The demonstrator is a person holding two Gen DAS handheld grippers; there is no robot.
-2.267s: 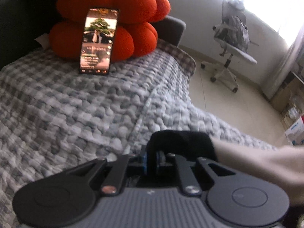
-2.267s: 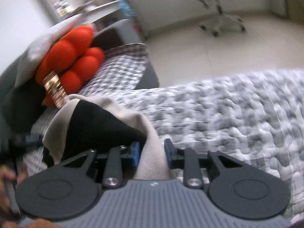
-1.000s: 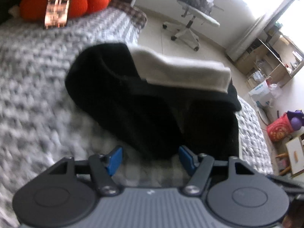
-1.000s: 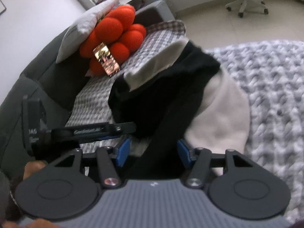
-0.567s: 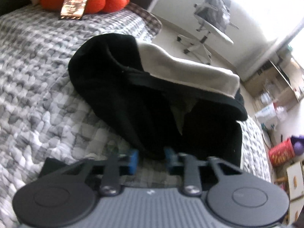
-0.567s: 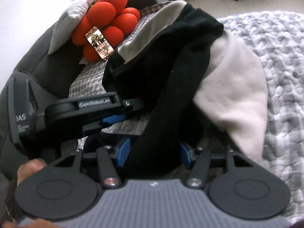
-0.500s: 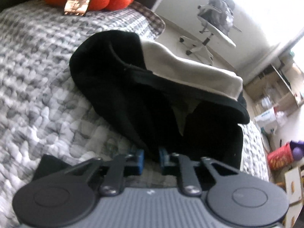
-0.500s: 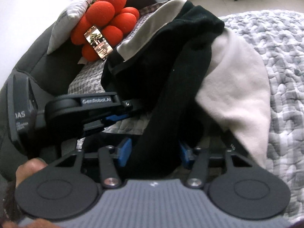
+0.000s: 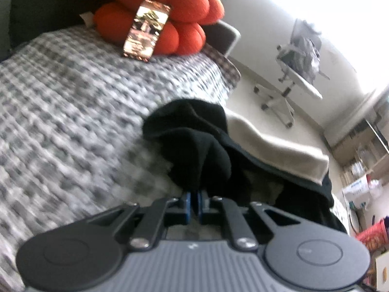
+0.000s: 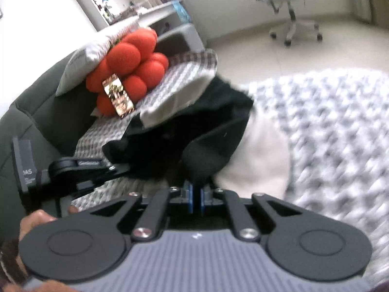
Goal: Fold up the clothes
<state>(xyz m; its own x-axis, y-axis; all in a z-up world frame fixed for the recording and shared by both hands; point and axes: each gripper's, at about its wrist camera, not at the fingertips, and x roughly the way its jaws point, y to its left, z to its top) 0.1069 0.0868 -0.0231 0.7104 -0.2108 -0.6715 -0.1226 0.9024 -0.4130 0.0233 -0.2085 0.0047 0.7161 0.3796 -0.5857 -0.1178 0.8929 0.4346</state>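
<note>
Both my tongs were spread wide second ago; now left tongs [image 9: 193, 203] clamped on black edge of garment [image 9: 194, 143], right tongs [image 10: 196, 198] closing onto same garment [image 10: 206, 155]. Black-and-cream garment bunched on grey knit blanket [image 9: 73, 102], near edge lifted. I reckon next fold can begin

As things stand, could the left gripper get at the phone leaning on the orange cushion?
Probably not right away: the left gripper is shut on the black garment, though only bare checked blanket lies between it and the phone.
</note>
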